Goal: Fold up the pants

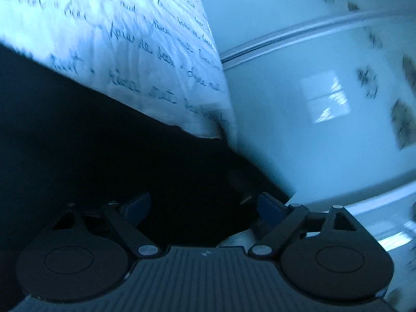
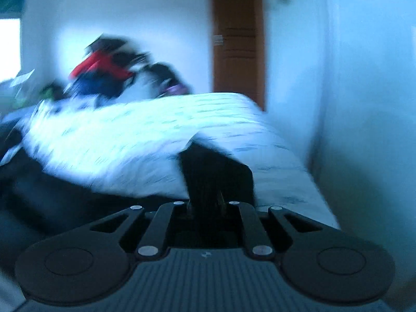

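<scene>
The pants [image 1: 85,140], dark, limp and likely light, lie across the lower left on the script-printed bedspread [image 1: 135,39]; the right gripper [image 2: 205,202], pressed together, pinches a fabric fold, while the left gripper [image 1: 202,208] is spread over the cloth, so an edge or hem seems the best hold.

You've got dark pants [image 1: 104,135] spread over a script-print white bedspread; in the rt view a bunched fold [image 2: 215,171] of them stands up, blurred.
</scene>
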Action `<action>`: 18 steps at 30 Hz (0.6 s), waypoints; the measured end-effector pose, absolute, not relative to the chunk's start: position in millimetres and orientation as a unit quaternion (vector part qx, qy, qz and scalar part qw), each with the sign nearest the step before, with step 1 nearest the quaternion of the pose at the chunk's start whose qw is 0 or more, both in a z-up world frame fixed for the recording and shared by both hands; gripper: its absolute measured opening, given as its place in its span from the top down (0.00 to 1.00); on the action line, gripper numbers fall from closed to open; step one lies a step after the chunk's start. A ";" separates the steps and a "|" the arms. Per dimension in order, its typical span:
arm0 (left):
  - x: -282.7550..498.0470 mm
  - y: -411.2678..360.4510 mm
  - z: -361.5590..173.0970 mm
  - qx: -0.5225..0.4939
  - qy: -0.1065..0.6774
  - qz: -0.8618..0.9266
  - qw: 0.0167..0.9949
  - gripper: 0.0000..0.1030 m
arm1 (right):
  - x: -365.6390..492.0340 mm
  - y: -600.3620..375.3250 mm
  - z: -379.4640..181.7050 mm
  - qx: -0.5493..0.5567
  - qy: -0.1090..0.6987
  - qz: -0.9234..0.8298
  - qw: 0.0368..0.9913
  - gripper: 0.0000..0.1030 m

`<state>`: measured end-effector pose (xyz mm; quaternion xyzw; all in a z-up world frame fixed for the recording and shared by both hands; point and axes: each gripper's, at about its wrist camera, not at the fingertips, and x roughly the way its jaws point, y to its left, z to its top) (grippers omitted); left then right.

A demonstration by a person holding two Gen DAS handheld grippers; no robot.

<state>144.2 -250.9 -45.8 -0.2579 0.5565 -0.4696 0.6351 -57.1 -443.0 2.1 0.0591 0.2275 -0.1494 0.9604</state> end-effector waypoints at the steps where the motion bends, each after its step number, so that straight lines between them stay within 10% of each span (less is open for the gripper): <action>1: 146.4 -252.4 -48.7 -0.276 0.559 -0.468 0.626 0.11 | -55.5 -431.2 1.3 0.050 0.233 -0.130 0.962 0.90; 9: 162.9 -244.7 -79.7 -0.388 0.588 -0.416 0.575 0.13 | -56.8 -373.4 3.7 0.000 0.225 -0.078 0.971 0.90; 16: 168.9 -227.0 -54.0 -0.317 0.554 -0.408 0.653 0.83 | -48.2 -338.5 4.4 -0.102 0.225 -0.063 0.967 0.90; 18: 169.5 -218.7 -47.4 -0.288 0.548 -0.397 0.677 0.87 | -40.9 -334.5 0.8 -0.099 0.230 -0.055 0.967 0.90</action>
